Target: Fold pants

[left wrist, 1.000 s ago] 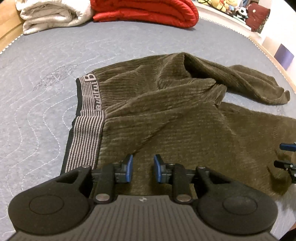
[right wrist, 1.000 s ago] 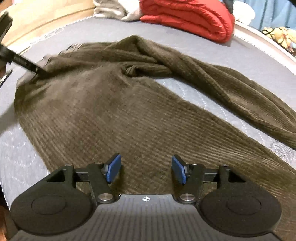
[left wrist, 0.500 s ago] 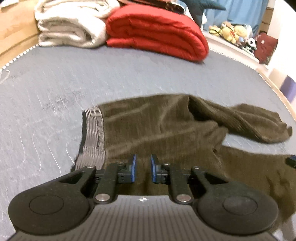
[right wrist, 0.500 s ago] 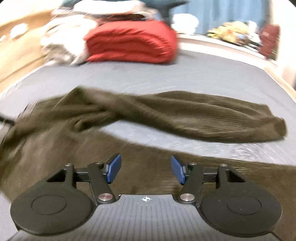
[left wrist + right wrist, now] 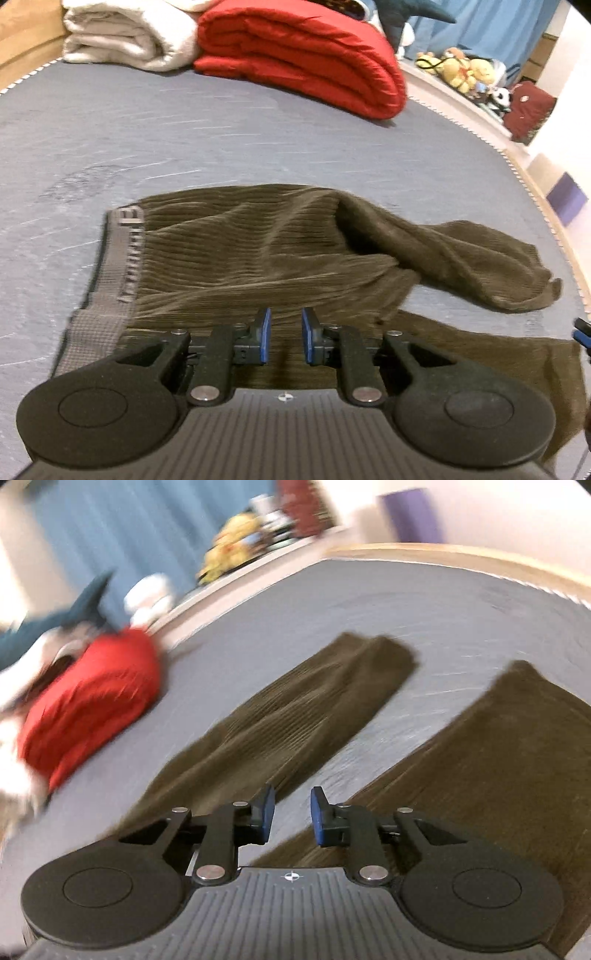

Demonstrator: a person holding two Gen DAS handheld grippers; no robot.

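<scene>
The left gripper (image 5: 283, 339) was matte black, with two round side discs, a ribbed grey centre panel bearing a small crosshair mark, silver pivot screws, and blue pads (image 5: 264, 334). The right gripper (image 5: 289, 818) looked identical.

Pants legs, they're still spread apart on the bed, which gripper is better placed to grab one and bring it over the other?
Probably the right gripper: it hangs open above the gap between both pants legs.
</scene>
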